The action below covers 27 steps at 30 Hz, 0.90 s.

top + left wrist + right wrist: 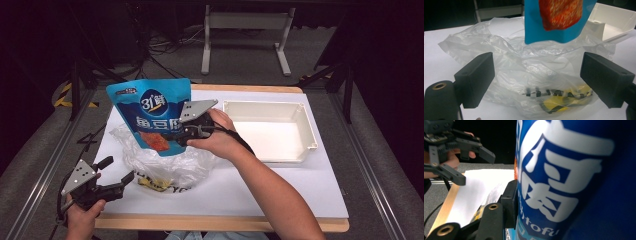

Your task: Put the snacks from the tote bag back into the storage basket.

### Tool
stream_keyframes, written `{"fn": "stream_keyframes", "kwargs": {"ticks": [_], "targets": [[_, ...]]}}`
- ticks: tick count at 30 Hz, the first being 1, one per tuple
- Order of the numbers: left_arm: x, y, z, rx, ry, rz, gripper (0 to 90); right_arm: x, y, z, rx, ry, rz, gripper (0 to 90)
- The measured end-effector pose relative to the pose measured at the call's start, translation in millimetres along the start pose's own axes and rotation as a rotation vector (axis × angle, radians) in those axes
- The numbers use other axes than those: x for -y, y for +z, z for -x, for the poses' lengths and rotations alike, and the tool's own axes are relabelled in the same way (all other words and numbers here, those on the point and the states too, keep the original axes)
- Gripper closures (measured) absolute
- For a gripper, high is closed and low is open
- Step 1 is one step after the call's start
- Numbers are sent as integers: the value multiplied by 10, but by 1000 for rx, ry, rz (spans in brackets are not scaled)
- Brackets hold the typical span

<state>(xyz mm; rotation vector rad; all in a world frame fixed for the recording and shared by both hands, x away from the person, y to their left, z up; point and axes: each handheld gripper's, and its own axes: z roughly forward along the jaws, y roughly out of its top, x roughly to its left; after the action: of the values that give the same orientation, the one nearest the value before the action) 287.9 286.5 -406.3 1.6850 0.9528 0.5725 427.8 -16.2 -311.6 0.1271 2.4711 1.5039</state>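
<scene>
White table (280, 192), right gripper (181, 131) clenched on blue tofu snack pouch (150, 112) above clear plastic bag (165, 162), left gripper (117, 176) wide apart, nothing between.

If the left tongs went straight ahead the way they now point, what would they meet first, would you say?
Most likely the crumpled clear plastic bag, which lies directly between the open jaws of the left tongs. The blue snack pouch hangs higher and seems farther off, though depth is hard to judge.

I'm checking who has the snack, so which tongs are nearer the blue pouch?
Right. The right tongs are shut on the blue pouch, holding it above the clear plastic bag. The left tongs stand open near the table's front edge, apart from it.
</scene>
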Motion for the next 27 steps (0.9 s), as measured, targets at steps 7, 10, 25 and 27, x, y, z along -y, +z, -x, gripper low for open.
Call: {"fn": "stream_keyframes", "kwargs": {"ticks": [7,10,25,27], "targets": [[0,3,6,0,2,-1,133,-133,-152,44,20,-20,2,528],[1,6,2,4,3,0,134,-158,-192,66,23,-17,5,528],[4,5,-6,0,-3,-4,134,-235,-322,122,22,-26,5,525],[4,5,-10,0,-3,-3,134,-237,-341,127,23,-29,1,526]]}}
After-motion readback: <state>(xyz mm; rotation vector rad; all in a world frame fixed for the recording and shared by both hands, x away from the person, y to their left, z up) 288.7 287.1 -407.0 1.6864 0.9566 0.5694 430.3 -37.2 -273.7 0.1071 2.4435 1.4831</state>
